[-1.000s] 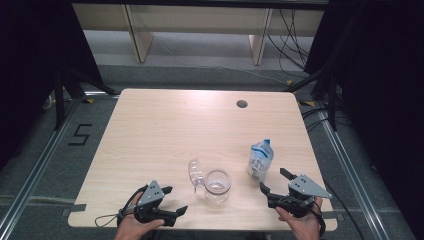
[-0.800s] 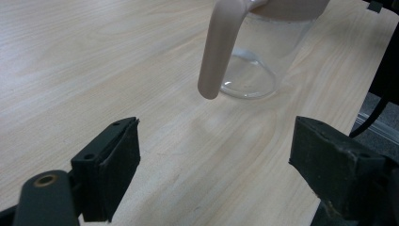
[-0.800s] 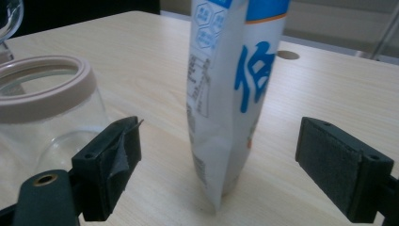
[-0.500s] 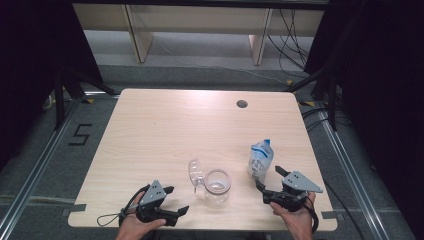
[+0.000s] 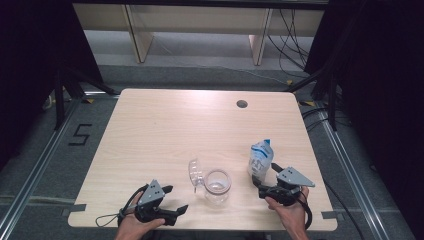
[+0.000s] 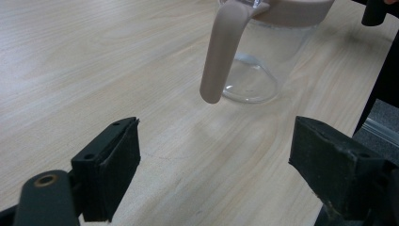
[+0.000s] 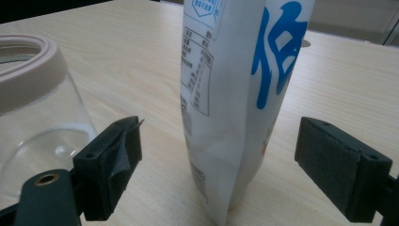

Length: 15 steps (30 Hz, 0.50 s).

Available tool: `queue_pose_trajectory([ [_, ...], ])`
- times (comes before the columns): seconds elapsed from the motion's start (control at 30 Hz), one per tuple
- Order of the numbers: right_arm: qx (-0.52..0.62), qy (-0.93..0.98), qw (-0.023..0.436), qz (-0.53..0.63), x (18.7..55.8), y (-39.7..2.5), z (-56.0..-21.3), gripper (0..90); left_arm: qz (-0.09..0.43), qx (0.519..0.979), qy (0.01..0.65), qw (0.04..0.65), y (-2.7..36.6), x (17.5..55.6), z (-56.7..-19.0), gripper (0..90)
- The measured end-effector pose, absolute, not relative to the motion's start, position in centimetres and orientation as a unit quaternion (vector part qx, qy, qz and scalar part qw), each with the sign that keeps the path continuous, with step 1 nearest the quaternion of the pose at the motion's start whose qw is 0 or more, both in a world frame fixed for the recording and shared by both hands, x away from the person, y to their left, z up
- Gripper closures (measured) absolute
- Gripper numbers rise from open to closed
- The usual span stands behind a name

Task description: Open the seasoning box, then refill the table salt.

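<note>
A clear glass jug (image 5: 217, 186) with a beige rim and handle (image 6: 220, 52) stands near the table's front edge, its clear lid (image 5: 194, 172) flipped open to the left. Right of it a white pouch with blue print (image 5: 260, 159) stands upright. My left gripper (image 5: 175, 198) rests open on the table, left of the jug; its jaws point at the jug (image 6: 256, 56) from a short way off. My right gripper (image 5: 266, 177) is open, and its jaws straddle the lower part of the pouch (image 7: 235, 94) without touching it. The jug (image 7: 33, 108) sits just left of that gripper.
The wooden table (image 5: 165, 130) has a round cable hole (image 5: 242, 104) at the back right. Its front edge lies right under both hands. Dark cables and shelf legs stand on the floor beyond the table.
My right gripper has slid left and forward, so its jaws now lie on either side of the pouch. The left gripper has barely shifted.
</note>
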State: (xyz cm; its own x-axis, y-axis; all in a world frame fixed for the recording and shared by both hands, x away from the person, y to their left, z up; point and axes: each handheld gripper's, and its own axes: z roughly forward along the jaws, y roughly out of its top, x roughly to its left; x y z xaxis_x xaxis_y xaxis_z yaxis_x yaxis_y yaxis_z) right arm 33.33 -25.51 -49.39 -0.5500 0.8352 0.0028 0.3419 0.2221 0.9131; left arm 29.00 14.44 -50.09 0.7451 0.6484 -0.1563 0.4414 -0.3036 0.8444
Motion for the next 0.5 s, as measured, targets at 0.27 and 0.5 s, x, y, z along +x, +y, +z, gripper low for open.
queue_pose_trajectory([
  [0.27,0.416,0.716,0.27,0.491,33.83,-25.03,-49.64,16.0,0.117,0.8,0.337,0.482,14.47,29.09,-50.14,16.1],
  [0.5,0.405,0.721,0.286,0.484,34.43,-24.98,-49.78,15.9,0.114,0.8,0.342,0.479,14.38,28.91,-50.16,16.1],
])
